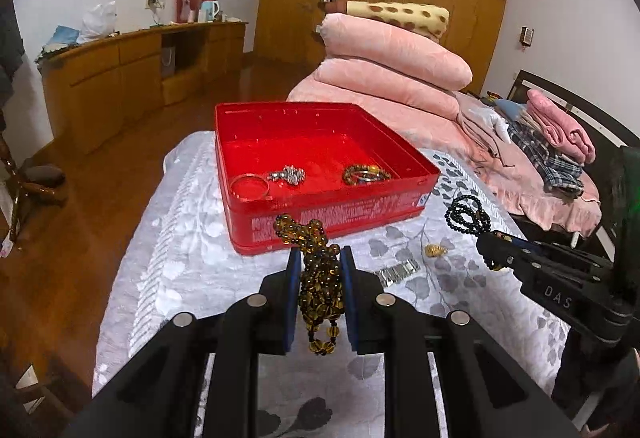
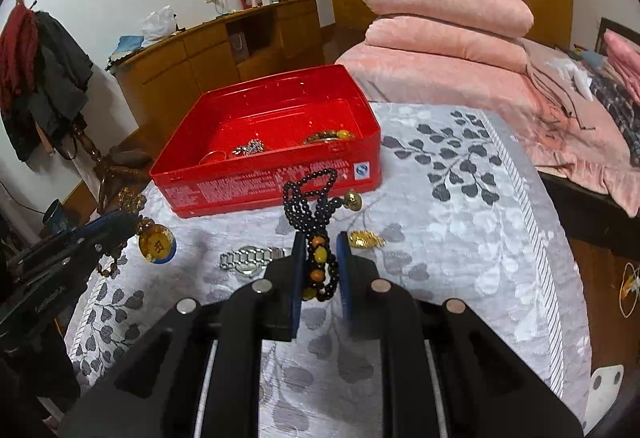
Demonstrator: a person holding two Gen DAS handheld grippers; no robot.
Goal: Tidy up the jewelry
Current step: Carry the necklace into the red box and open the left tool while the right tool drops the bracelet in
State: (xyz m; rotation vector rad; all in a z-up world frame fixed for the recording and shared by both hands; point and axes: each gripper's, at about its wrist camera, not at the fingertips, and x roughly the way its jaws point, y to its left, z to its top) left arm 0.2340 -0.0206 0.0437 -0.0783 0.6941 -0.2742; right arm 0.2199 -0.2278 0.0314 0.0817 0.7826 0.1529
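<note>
left tool (image 1: 320, 258) pinches amber beads (image 1: 320, 278); right tool (image 2: 318, 242) pinches black beads (image 2: 308, 201). red tin (image 1: 340, 209) sits just ahead of both. lift each strand clear over the near wall, then release inside, apart from the bracelet (image 1: 366, 173).

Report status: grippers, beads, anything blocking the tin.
Left gripper shut on amber bead strand. Right gripper shut on black bead necklace. Red tin open ahead, path clear.

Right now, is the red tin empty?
No. The red tin is open and holds a silver piece, a beaded bracelet and a round red case.
</note>
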